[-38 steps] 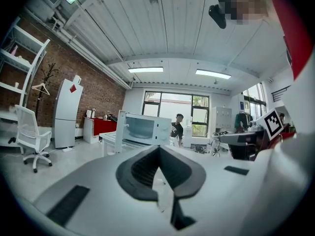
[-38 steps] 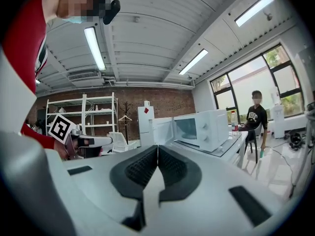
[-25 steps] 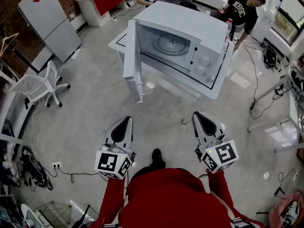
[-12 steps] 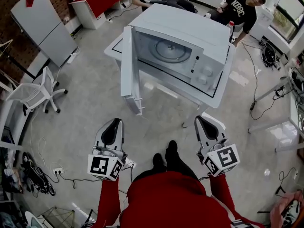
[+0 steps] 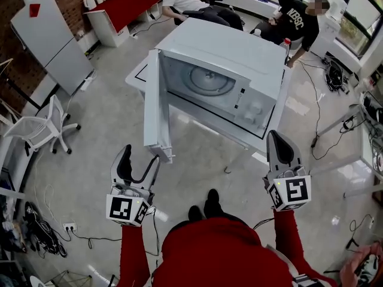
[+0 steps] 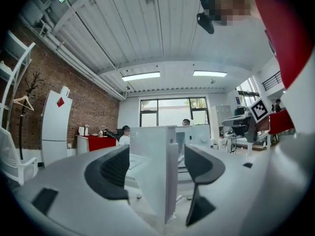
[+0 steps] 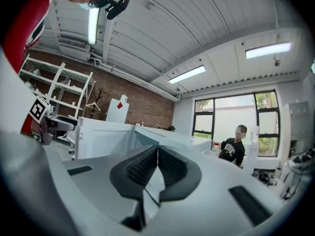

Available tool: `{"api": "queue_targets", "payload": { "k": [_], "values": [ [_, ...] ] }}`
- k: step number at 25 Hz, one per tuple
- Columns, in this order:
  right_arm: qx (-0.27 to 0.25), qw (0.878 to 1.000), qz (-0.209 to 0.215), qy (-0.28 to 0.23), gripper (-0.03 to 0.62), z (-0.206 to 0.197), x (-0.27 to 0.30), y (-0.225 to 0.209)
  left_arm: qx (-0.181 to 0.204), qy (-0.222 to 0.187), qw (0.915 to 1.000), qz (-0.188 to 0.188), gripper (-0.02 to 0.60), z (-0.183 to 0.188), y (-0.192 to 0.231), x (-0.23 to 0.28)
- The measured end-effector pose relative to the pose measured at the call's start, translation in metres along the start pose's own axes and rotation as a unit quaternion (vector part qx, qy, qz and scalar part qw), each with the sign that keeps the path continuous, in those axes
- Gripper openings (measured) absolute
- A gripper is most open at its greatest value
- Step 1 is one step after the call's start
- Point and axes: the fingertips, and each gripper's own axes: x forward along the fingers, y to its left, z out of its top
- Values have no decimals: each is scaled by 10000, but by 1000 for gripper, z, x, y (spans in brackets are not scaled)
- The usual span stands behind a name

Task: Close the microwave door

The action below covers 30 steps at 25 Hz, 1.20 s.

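A: Far left?
B: White chair point(image 5: 37, 130) on the floor, well apart.
A: Next?
B: Left hand-held gripper point(image 5: 140, 158), jaws opening wide, holding nothing, lined up with the microwave door point(image 5: 153, 106) edge, not touching.
A: Door?
B: Swung wide open, sticking out from the microwave point(image 5: 227, 46) on the worktop point(image 5: 136, 73).
A: Right?
B: Right hand-held gripper point(image 5: 279, 139), shut tight, empty, by the worktop corner.

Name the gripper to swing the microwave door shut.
Left. The left gripper sits by the free edge of the open white microwave door, jaws opening, that edge framed between them; the shut right gripper stands farther off.
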Motion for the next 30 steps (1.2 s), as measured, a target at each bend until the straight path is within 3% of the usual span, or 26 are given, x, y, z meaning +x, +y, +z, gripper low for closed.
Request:
{"api": "queue_targets", "payload": {
  "k": [6, 13, 19, 24, 30],
  "values": [
    [-510, 9978, -416, -77, 14, 9, 24, -39, 156, 116, 9985, -516, 351, 1, -36, 21],
    [-465, 9984, -311, 101, 14, 4, 48, -64, -86, 116, 9978, -644, 351, 5, -58, 34],
    [-732, 9969, -82, 271, 17, 7, 59, -63, -222, 30, 9965, -806, 351, 10, -71, 53],
    [-1118, 9923, 204, 492, 201, 5, 65, -51, -208, 0, 9935, -1116, 351, 12, -91, 68],
    [-1281, 9875, 272, 875, 232, -10, 68, -54, -235, -68, 9859, -1653, 351, 16, -119, 93]
  ]
}}
